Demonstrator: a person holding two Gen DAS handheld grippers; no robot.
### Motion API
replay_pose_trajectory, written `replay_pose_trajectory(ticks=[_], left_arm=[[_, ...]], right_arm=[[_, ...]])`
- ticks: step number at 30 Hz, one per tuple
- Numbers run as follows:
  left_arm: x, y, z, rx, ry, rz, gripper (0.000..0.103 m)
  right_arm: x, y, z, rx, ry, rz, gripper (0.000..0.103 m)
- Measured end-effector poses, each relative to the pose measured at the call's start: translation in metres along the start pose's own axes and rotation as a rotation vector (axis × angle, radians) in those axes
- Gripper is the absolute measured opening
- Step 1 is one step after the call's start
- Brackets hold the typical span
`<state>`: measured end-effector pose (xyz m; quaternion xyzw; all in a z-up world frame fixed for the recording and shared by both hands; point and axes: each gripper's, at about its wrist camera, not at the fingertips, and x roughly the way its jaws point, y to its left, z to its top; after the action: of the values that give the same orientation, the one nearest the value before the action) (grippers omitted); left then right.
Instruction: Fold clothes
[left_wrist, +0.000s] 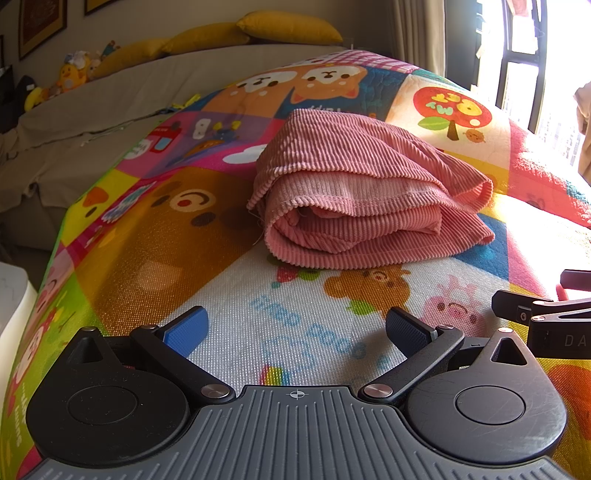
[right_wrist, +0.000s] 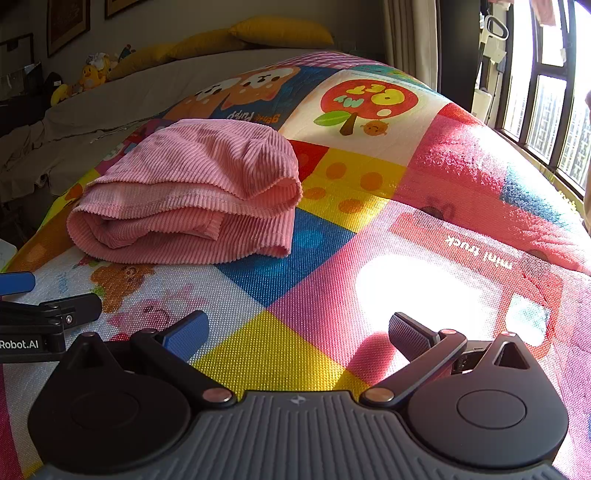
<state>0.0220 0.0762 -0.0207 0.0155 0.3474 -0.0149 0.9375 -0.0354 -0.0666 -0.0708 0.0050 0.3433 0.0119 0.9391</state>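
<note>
While the pink garment (left_wrist: 365, 192) lies folded on the play mat (left_wrist: 207, 258), both grippers gape empty. Left gripper (left_wrist: 295, 328) and right gripper (right_wrist: 297, 332) should just press it flat.

folded pink garment (right_wrist: 188, 192), colourful mat (right_wrist: 332, 236)

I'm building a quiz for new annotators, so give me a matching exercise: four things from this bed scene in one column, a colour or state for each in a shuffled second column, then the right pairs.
Things:
1. pink garment
2. pillows
3. left tongs
4. play mat

Descriptions:
A. yellow, at the far end of the bed
B. open, holding nothing
C. folded into a bundle
D. patchwork of cartoon animals

Pairs: 1-C, 2-A, 3-B, 4-D
</note>
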Motion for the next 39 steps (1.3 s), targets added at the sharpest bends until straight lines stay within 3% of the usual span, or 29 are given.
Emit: replay_pose_trajectory(ticks=[15,20,39], left_arm=[[-0.0002,0.0011,-0.0008,0.003,0.002,-0.003,0.103],[-0.0008,0.0040,0.0056,-0.012,0.067,-0.017,0.103],[-0.0034,0.0005,0.0033,-0.008,0.056,-0.001,0.103]], right_arm=[[-0.0003,-0.0002,-0.0004,0.000,0.000,0.000,0.103],[-0.0005,-0.0001,-0.0007,0.000,0.000,0.000,0.103],[-0.0017,-0.0006,-0.0009,0.000,0.000,-0.001,0.103]])
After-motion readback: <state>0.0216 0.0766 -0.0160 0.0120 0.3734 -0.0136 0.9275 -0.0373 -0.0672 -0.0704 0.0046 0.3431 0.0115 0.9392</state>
